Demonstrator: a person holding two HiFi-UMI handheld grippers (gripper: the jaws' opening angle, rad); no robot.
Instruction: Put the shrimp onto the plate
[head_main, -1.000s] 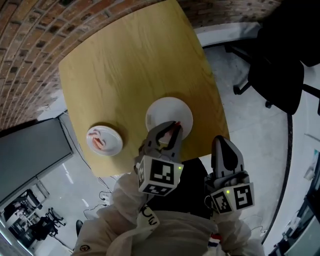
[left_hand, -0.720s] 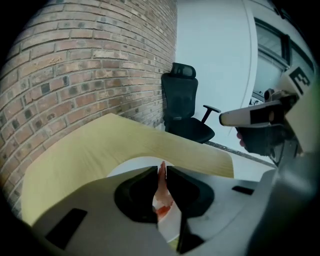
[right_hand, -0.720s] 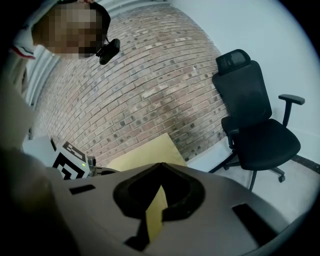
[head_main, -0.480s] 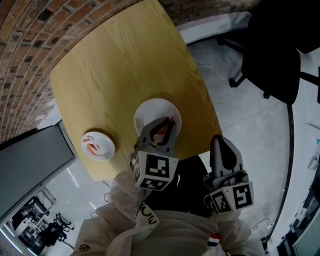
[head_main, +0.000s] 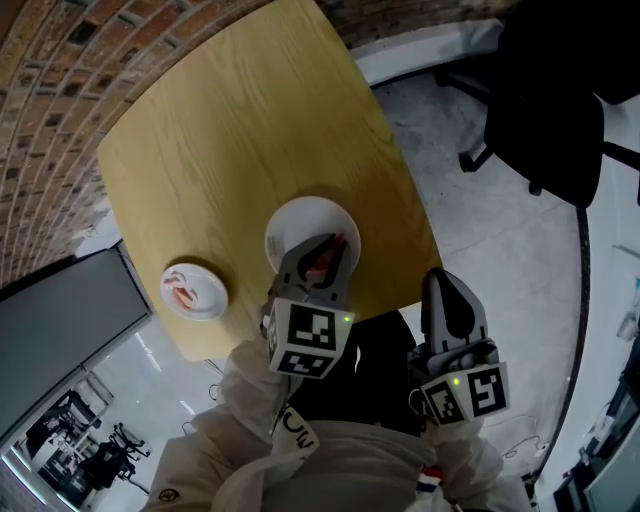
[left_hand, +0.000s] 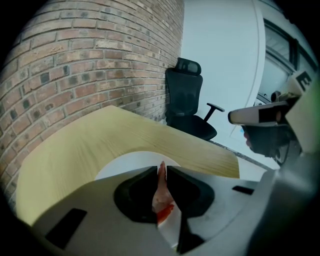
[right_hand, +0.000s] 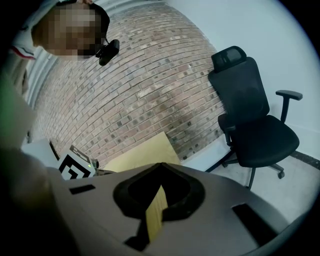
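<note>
- Pinches the shrimp (left_hand: 161, 197) between the left gripper's (left_hand: 161, 169) jaws, just below frame centre, over the white plate (head_main: 290, 222).
- Holds the right gripper (head_main: 452, 292) closed on nothing, lower right, beside the table's (head_main: 240, 130) near corner.
- Leaves a small dish (head_main: 212, 299) at centre left.

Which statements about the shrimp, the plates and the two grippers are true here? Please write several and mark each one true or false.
1. The left gripper is closed on a shrimp. True.
2. That shrimp hangs above the small dish. False: it is above the larger white plate.
3. The right gripper carries a second shrimp. False: its jaws are together with nothing between them, and it is off the table.
4. The small dish holds pink-red pieces. True.
</note>
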